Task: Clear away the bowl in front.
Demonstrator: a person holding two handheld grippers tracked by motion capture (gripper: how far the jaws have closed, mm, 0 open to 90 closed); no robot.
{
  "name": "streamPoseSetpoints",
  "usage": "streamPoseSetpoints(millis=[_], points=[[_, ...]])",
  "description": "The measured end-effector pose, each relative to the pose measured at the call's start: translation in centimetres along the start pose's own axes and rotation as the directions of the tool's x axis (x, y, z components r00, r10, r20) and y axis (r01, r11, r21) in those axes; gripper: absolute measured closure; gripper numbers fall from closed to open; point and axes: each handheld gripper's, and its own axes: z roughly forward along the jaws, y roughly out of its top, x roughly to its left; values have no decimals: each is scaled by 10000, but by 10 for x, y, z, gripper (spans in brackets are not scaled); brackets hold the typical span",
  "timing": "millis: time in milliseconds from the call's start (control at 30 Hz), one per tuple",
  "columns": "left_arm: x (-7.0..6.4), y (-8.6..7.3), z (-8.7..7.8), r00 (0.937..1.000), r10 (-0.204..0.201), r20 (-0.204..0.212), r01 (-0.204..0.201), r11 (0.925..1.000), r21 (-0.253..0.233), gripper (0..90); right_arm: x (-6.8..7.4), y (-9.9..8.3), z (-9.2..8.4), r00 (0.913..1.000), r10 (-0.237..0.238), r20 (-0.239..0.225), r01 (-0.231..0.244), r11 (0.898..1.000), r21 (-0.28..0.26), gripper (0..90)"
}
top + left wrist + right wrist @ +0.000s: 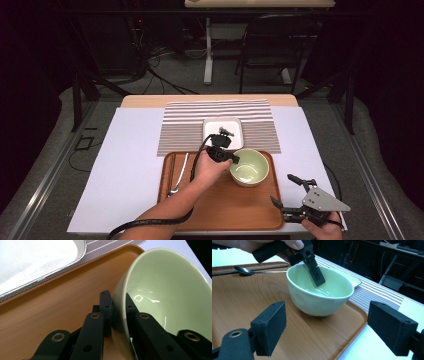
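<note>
The left gripper (pixel 234 159) is clamped on the near-left rim of the pale green bowl (pixel 249 167), one jaw inside and one outside, as the left gripper view shows. The bowl sits at the far right of the wooden tray (pixel 220 205) on the bench, just near of the white rectangular dish (pixel 223 131) on the striped placemat (pixel 180 125). The right gripper (pixel 287 192) hangs with jaws wide apart and empty over the tray's near right corner. The step in hand looks like picking up the bowl; the next move calls for a level lift, since a one-sided rim grip could let it tip.
</note>
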Motion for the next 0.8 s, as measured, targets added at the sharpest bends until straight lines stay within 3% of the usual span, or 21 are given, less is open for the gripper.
streamPoseSetpoints(millis=[800], points=[[-22, -7, 27, 9984, 356, 448, -361, 9993, 98, 829, 0, 0, 0, 10000, -16, -38, 16, 10000, -22, 153]])
